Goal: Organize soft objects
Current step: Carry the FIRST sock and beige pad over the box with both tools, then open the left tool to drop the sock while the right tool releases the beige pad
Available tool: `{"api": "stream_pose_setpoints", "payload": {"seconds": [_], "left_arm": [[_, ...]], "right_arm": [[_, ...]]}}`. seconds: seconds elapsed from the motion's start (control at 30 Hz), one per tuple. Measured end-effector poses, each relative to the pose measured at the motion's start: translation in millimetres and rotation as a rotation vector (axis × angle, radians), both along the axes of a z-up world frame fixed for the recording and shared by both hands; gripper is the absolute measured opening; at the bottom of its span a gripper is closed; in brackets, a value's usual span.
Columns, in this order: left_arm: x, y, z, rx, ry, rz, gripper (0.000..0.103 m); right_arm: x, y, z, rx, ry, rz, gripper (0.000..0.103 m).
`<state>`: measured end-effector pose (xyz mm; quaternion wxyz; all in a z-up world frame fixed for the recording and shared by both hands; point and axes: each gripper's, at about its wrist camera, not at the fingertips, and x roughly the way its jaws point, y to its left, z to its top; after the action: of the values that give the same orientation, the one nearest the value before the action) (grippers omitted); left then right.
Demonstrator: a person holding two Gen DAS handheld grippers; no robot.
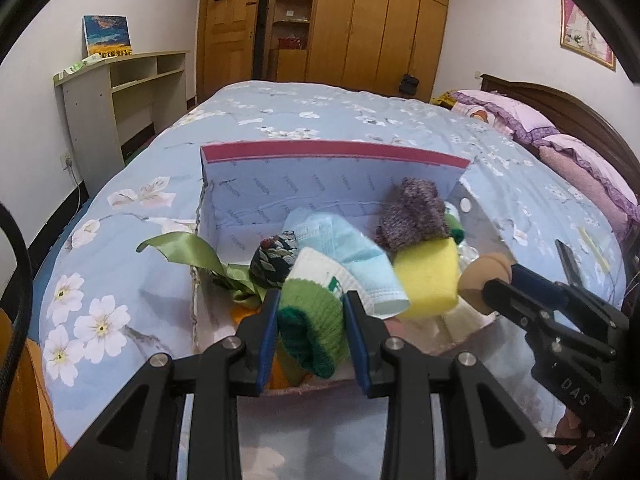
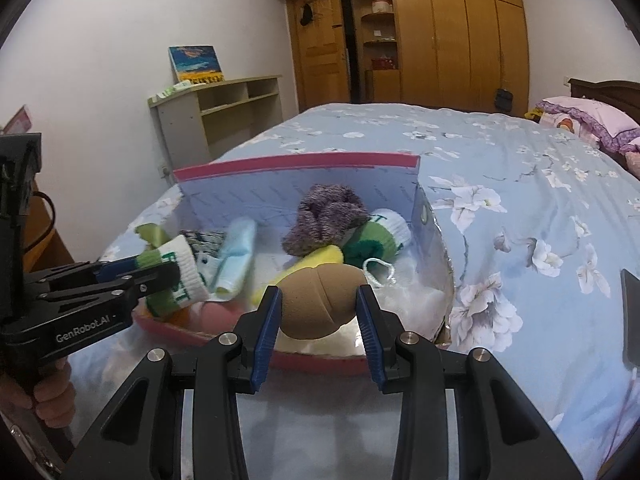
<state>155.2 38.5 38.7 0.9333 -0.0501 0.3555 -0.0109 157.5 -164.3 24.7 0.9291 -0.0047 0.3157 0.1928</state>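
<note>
An open box point(image 1: 332, 151) point(image 2: 296, 162) with a red rim and pale blue walls lies on the bed. My left gripper point(image 1: 311, 300) is shut on a green and white sock point(image 1: 316, 312) point(image 2: 188, 276) over the box's near left corner. My right gripper point(image 2: 318, 300) is shut on a tan sponge ball point(image 2: 322, 304) point(image 1: 482, 278) over the box's near edge. Inside lie a purple knitted piece point(image 1: 414, 214) point(image 2: 320, 216), a light blue cloth point(image 1: 352, 252) point(image 2: 236, 256), a yellow sponge point(image 1: 428, 280), a patterned dark pouch point(image 1: 272, 260), a second green and white sock point(image 2: 380, 232) and a green ribbon point(image 1: 192, 252).
The bed point(image 1: 300, 116) has a blue flowered cover, with pink pillows point(image 1: 528, 120) and a dark headboard at the right. A beige desk point(image 1: 116, 92) stands by the left wall, wooden wardrobes point(image 1: 360, 20) at the back. A dark phone point(image 2: 631, 316) lies on the cover at the right.
</note>
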Motion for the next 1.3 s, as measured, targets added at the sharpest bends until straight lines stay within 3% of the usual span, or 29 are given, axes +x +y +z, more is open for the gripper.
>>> {"api": "stream_pose_setpoints", "payload": {"seconds": [0.27, 0.4, 0.67, 1.03, 1.17, 1.3], "left_arm": [[7, 5, -15, -0.013, 0.025, 0.016, 0.033], [9, 8, -16, -0.028, 0.024, 0.017, 0.034], [7, 13, -13, -0.062, 0.034, 0.028, 0.045], [1, 5, -11, -0.047, 0.038, 0.019, 0.051], [0, 1, -11, -0.033, 0.037, 0.015, 0.059], [-1, -2, -11, -0.017, 0.031, 0.017, 0.072]], "right_arm": [[10, 2, -24, -0.031, 0.051, -0.007, 0.039], [12, 0, -23, -0.015, 0.053, -0.005, 0.039], [10, -3, -21, 0.012, 0.053, -0.007, 0.042], [4, -5, -17, 0.034, 0.049, -0.009, 0.045], [3, -7, -15, 0.049, 0.042, -0.004, 0.059], [2, -8, -14, 0.048, 0.033, -0.011, 0.059]]}}
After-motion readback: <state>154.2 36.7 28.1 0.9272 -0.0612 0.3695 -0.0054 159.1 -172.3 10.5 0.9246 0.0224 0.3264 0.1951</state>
